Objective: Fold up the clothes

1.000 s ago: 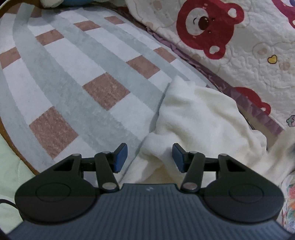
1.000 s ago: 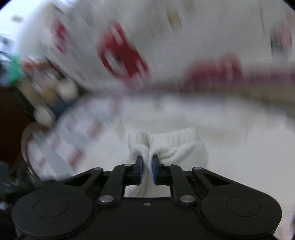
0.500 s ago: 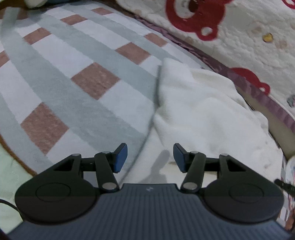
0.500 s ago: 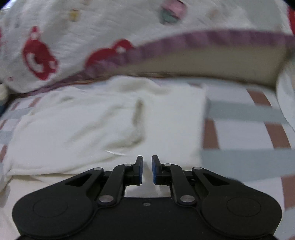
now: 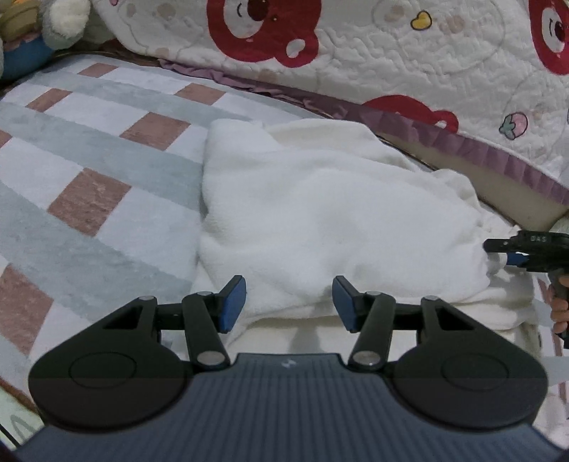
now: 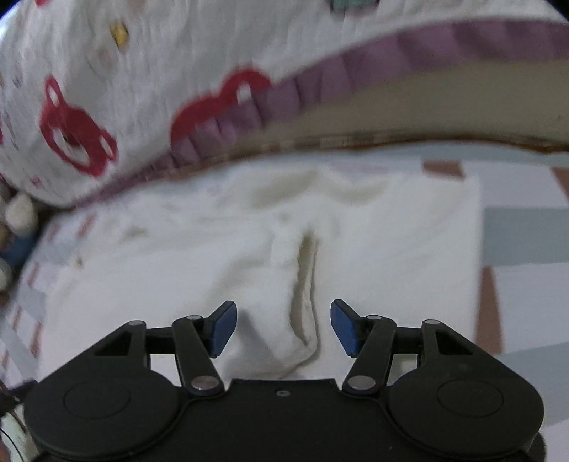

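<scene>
A cream fleece garment (image 5: 320, 213) lies partly folded on the checked rug (image 5: 106, 149), its far side against the bed. My left gripper (image 5: 288, 304) hovers open over the garment's near edge, and its pads press on nothing. At the right edge of that view, my right gripper (image 5: 519, 248) sits at the garment's right end, with a person's hand (image 5: 558, 312) below it. In the right wrist view the right gripper (image 6: 283, 328) has its jaws opening. A thick fold of the garment (image 6: 298, 320) lies between the blue pads, and neither pad touches it.
A white quilt with red bears (image 5: 355, 53) hangs over the bed at the back, with a purple frill (image 5: 462, 142) and the mattress side (image 5: 505, 192) beneath it. Plush toys (image 5: 60, 25) sit at the far left corner. The rug spreads out to the left.
My right gripper was shut on a bunch of the cream cloth, came down onto the garment and let go, and its jaws have spread. My left gripper shifted over the garment's near edge and rolled.
</scene>
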`<state>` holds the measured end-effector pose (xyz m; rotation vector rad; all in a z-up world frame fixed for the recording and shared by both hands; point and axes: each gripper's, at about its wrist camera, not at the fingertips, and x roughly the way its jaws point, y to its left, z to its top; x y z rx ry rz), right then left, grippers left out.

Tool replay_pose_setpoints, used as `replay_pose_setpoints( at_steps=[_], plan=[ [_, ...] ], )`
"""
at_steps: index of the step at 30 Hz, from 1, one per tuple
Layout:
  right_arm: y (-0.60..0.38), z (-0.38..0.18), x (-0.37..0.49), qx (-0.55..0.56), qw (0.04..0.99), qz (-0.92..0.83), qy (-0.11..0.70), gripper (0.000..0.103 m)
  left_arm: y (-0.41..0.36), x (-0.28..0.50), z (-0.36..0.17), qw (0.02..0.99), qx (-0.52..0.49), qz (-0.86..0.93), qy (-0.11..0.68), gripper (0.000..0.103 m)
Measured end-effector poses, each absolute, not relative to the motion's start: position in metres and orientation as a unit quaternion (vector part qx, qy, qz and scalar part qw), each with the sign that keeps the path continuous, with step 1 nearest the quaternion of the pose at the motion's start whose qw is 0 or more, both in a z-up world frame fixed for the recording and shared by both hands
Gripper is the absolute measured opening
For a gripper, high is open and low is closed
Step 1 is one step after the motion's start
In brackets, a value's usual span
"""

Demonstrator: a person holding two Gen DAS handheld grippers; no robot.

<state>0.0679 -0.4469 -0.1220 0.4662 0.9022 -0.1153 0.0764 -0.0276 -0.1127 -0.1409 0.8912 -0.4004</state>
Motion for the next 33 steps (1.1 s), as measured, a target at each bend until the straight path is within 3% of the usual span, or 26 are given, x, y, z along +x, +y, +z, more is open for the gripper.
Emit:
replay_pose_setpoints(
  at_steps=[1, 3, 6, 10, 14, 17, 19, 21, 23, 27, 33],
  plan=[
    [-0.444, -0.127, 0.071, 0.221, 0.871, -0.051, 0.436, 0.057, -0.029, 0.077, -0.115, 0.881, -0.067, -0.192, 0.428, 0.052],
    [-0.438, -0.118, 0.069, 0.206, 0.885, -0.016, 0.416, 0.022, -0.027, 0.078, -0.119, 0.879, -0.070, -0.186, 0.434, 0.052],
    [-0.435, -0.073, 0.047, 0.185, 0.918, 0.026, 0.350, 0.019, -0.022, 0.077, -0.115, 0.879, -0.083, -0.185, 0.432, 0.052],
    [-0.444, -0.033, -0.007, 0.188, 0.926, -0.002, 0.326, 0.018, -0.017, 0.080, -0.109, 0.877, -0.092, -0.177, 0.437, 0.052],
    [-0.435, -0.068, -0.021, 0.076, 0.905, -0.047, 0.417, 0.018, -0.015, 0.081, -0.111, 0.867, -0.108, -0.179, 0.452, 0.053],
    [-0.441, -0.103, -0.015, 0.093, 0.869, -0.072, 0.480, 0.020, -0.020, 0.080, -0.114, 0.867, -0.087, -0.175, 0.458, 0.054],
    [-0.438, -0.105, -0.013, 0.092, 0.871, -0.080, 0.476, 0.021, -0.022, 0.079, -0.115, 0.867, -0.077, -0.172, 0.461, 0.054],
    [-0.434, -0.104, -0.009, 0.080, 0.874, -0.085, 0.472, 0.032, -0.024, 0.079, -0.116, 0.866, -0.071, -0.171, 0.465, 0.054],
    [-0.434, -0.101, -0.006, 0.078, 0.880, -0.078, 0.462, 0.035, -0.025, 0.078, -0.115, 0.866, -0.071, -0.171, 0.465, 0.054],
    [-0.445, -0.093, -0.009, 0.115, 0.901, -0.053, 0.415, 0.063, -0.032, 0.080, -0.120, 0.864, -0.056, -0.166, 0.473, 0.056],
    [-0.466, -0.095, -0.009, 0.162, 0.904, -0.056, 0.392, 0.063, -0.032, 0.078, -0.116, 0.853, -0.034, -0.145, 0.500, 0.057]
  ],
)
